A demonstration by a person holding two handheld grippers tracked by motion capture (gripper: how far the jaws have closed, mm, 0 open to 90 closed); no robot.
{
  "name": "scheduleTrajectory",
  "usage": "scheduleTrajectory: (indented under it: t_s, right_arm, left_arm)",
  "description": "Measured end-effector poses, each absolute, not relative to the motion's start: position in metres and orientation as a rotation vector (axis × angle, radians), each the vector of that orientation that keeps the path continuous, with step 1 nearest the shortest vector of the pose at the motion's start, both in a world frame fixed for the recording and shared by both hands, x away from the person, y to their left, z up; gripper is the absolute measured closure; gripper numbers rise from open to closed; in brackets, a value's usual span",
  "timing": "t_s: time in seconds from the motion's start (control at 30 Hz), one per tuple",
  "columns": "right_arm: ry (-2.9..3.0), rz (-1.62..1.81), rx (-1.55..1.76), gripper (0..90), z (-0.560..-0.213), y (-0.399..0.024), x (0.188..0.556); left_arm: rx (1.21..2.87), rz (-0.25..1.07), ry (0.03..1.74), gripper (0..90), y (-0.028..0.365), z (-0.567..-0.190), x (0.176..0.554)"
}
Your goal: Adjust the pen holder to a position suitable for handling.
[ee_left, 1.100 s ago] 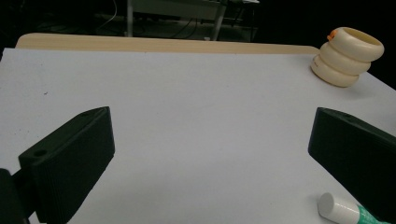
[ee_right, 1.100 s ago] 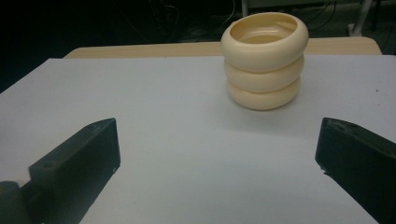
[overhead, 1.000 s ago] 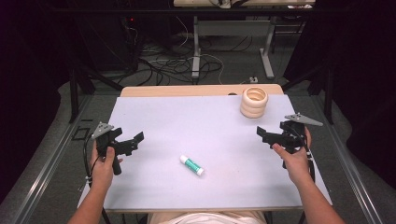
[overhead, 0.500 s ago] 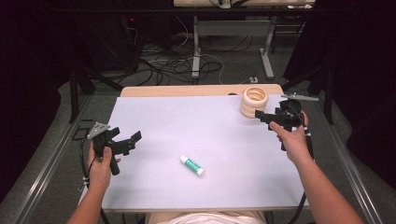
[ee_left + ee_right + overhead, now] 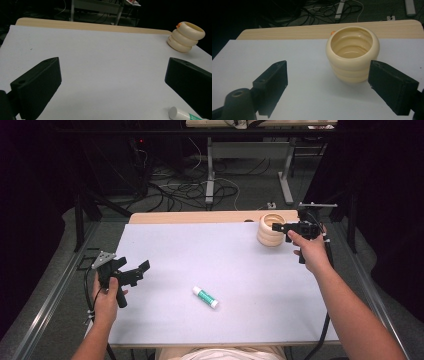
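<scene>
Right claw (image 5: 278,226) has reached the ribbed cup (image 5: 270,230), jaws narrowing; cup ungripped.

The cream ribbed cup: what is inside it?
The cream ribbed cup looks empty in the right gripper view: only its glossy ribbed inner wall and part of the bottom show. The near rim covers the nearest part of the bottom, so that part cannot be checked.

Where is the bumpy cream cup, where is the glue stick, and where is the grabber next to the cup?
cream cup (image 5: 352,67), right gripper view, on its ribbed front wall.
glue stick (image 5: 205,297), high view, on its green middle.
right gripper (image 5: 278,226), high view, between its jaw tips beside the cup.
</scene>
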State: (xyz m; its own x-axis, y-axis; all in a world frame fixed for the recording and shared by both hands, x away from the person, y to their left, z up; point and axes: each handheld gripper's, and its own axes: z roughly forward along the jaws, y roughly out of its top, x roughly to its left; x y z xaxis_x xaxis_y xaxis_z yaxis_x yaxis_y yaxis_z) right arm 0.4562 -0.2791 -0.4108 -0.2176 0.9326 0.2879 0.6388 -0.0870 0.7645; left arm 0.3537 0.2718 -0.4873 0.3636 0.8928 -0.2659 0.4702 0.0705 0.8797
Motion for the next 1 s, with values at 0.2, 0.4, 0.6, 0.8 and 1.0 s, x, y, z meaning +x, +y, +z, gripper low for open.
scheduleTrajectory:
  t_s: [0.2,0.4,0.6,0.8,1.0]
  right_arm:
    - [1.852,1.175,1.723,18.3,-0.404,-0.28,0.468]
    - [1.799,1.152,1.759,20.0,-0.405,-0.282,0.479]
    - [1.771,1.15,1.796,20.3,-0.41,-0.286,0.49]
    - [1.733,1.124,1.866,20.1,-0.421,-0.294,0.503]
    - [1.684,1.093,1.923,22.9,-0.428,-0.298,0.51]
  left_arm:
    - [1.571,0.5,1.261,0.4,0.27,-0.487,0.353]
    - [1.574,0.5,1.26,0.4,0.27,-0.487,0.353]
    - [1.582,0.498,1.263,0.4,0.271,-0.488,0.354]
    - [1.577,0.497,1.265,0.4,0.27,-0.489,0.354]
    - [1.589,0.5,1.262,0.4,0.27,-0.489,0.354]
